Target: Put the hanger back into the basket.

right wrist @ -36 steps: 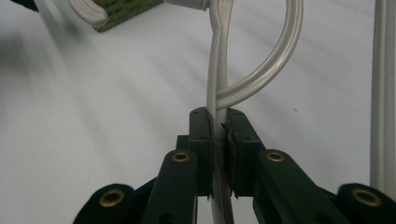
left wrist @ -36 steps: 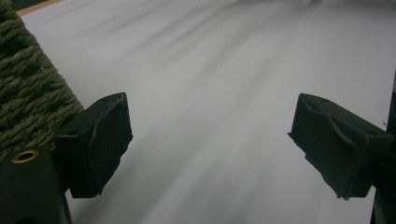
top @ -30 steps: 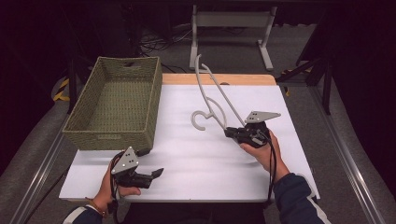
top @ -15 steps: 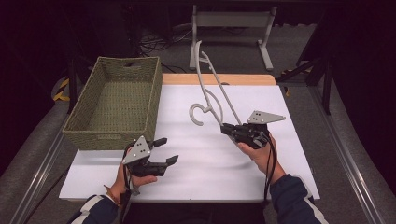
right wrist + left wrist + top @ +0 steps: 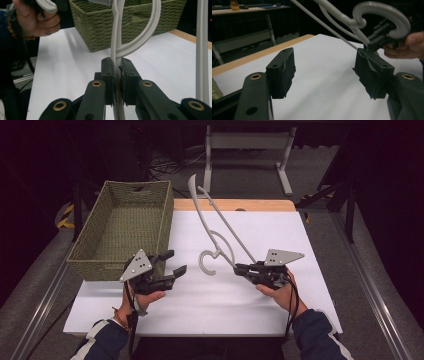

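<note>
- A pale grey plastic clothes hanger (image 5: 216,231), thin-armed, with a round hook curling at its lower end.
- It is lifted off the white table, tilted, arms slanting up and back toward the far edge.
- Seemingly clamped near its neck.

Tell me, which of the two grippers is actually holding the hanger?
The right gripper, shut on the white hanger. The left gripper, near the basket, has open jaws with nothing between them.
</note>
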